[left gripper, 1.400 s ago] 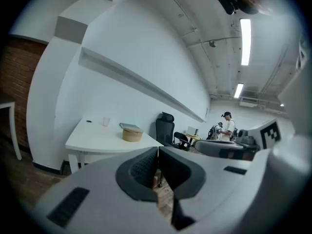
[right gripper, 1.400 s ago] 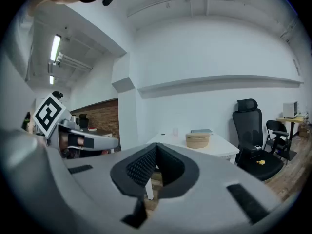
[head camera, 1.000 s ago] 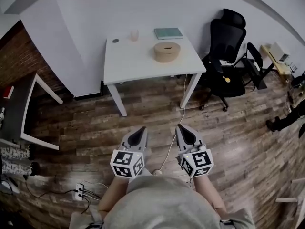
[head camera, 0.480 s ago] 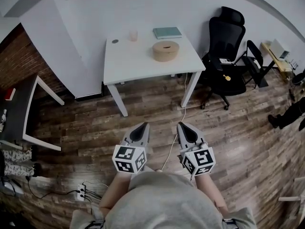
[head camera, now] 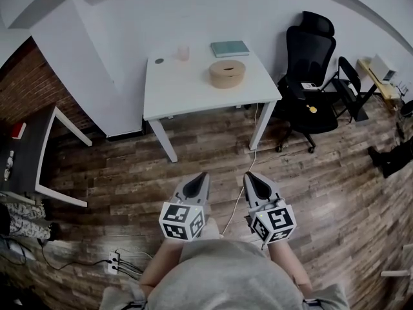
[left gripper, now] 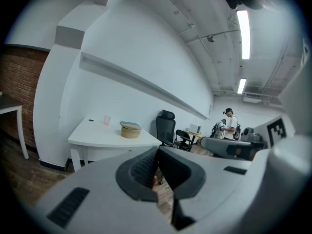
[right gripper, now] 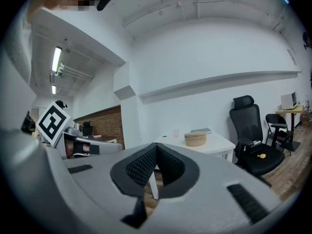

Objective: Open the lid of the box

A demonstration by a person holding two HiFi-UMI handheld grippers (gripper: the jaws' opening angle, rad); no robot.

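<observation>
A round tan box (head camera: 227, 73) with its lid on stands on a white table (head camera: 187, 89) across the room; it also shows as the box (left gripper: 130, 129) in the left gripper view and the box (right gripper: 195, 139) in the right gripper view. My left gripper (head camera: 204, 175) and right gripper (head camera: 246, 175) hang side by side in front of my body, well short of the table, over the wooden floor. Both are shut with nothing between the jaws.
On the table are also a teal book (head camera: 229, 48), a small cup (head camera: 184, 52) and a dark disc (head camera: 159, 61). A black office chair (head camera: 308, 63) stands right of the table, a dark desk (head camera: 26, 150) at the left. A cable (head camera: 242, 179) runs across the floor. A person (left gripper: 231, 126) stands far off.
The view has shifted slightly forward and right toward the table. Both grippers stay shut and side by side, a little lower in the picture.
</observation>
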